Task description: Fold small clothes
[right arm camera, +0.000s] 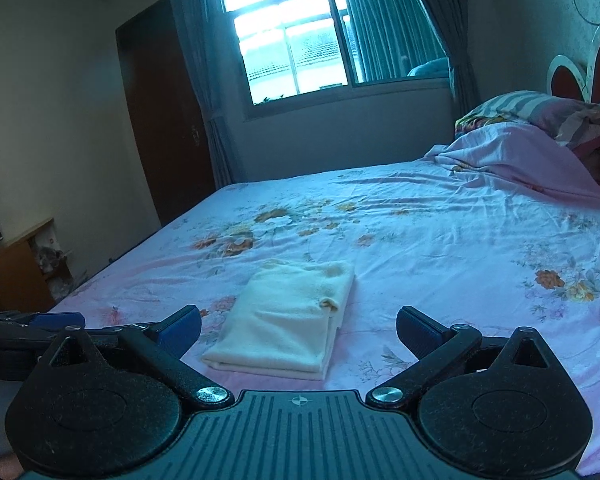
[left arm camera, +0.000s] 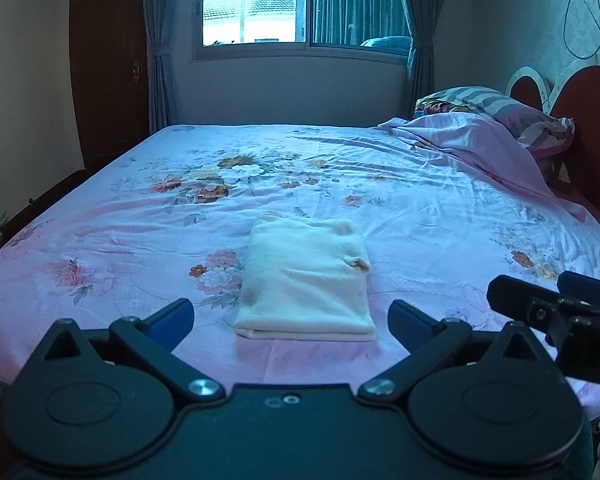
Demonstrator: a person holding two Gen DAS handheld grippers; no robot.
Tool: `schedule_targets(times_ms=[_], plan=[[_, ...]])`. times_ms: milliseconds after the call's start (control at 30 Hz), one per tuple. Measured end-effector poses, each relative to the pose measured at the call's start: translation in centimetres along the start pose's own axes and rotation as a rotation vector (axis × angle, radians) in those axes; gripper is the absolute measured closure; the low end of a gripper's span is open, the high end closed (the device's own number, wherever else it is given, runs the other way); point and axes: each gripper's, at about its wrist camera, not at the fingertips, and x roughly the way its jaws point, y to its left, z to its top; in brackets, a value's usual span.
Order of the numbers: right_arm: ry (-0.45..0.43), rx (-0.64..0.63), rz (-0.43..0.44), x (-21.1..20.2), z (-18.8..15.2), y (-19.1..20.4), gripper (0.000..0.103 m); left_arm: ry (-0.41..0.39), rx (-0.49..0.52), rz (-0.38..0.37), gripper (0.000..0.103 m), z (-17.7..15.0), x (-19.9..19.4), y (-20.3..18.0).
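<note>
A cream garment [left arm camera: 306, 280] lies folded into a small rectangle on the pink floral bedsheet [left arm camera: 400, 200], its thick folded edge facing me. My left gripper [left arm camera: 292, 318] hovers open just short of that near edge, nothing between its blue pads. From the right wrist view the same folded garment [right arm camera: 288, 320] sits slightly left of centre, and my right gripper [right arm camera: 298, 332] stands wide open in front of it, touching nothing. The right gripper's fingers [left arm camera: 556, 300] also show at the right edge of the left wrist view.
A rumpled pink blanket [left arm camera: 472, 136] and striped pillow [left arm camera: 496, 104] lie against the red headboard [left arm camera: 588, 96] at the right. A dark wooden door [right arm camera: 160, 112] and a window with curtains [right arm camera: 300, 40] are beyond the bed. A low wooden shelf [right arm camera: 16, 264] stands at the left.
</note>
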Motion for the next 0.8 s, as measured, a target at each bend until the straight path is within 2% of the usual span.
schedule_targets(times_ms=[100, 800], plan=[[-0.01, -0.016, -0.024, 0.0, 0.2, -0.5, 0.0, -0.003, -0.006, -0.004, 0.001, 0.2, -0.2, 0.0], [0.023, 0.038, -0.014, 0.7, 0.0, -1.8, 0.0, 0.007, -0.023, -0.011, 0.001, 0.5, 0.4, 0.5]])
